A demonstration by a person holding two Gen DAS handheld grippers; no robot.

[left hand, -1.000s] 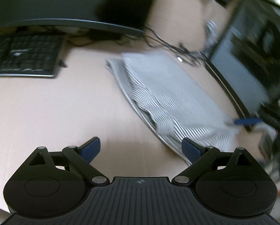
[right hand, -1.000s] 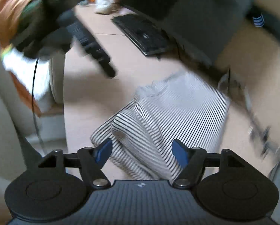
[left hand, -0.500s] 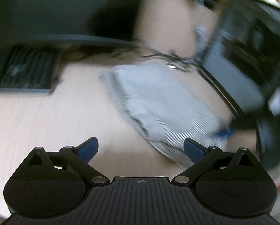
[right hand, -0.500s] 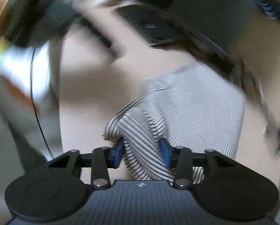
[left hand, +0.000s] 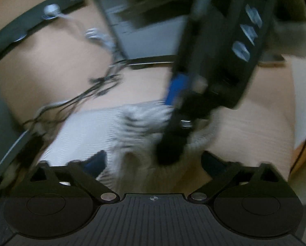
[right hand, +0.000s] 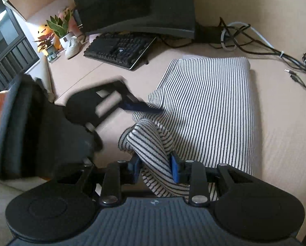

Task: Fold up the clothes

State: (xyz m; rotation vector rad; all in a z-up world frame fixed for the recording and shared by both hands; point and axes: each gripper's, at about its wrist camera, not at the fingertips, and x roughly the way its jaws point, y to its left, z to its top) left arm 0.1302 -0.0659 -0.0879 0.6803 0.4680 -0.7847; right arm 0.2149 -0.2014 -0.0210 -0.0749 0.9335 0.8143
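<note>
Pinching striped shirt fold w/ right gripper | shirt lay on desk, long axis running away | left gripper closing, nothing gripped yet, nearer shirt's side edge

One striped garment, two claws, one keyboard, one monitor, two potted plants.

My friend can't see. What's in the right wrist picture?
The right gripper pinches a bunched fold of a striped garment lying on a beige desk. The left gripper reaches its edge; a keyboard sits behind.
</note>
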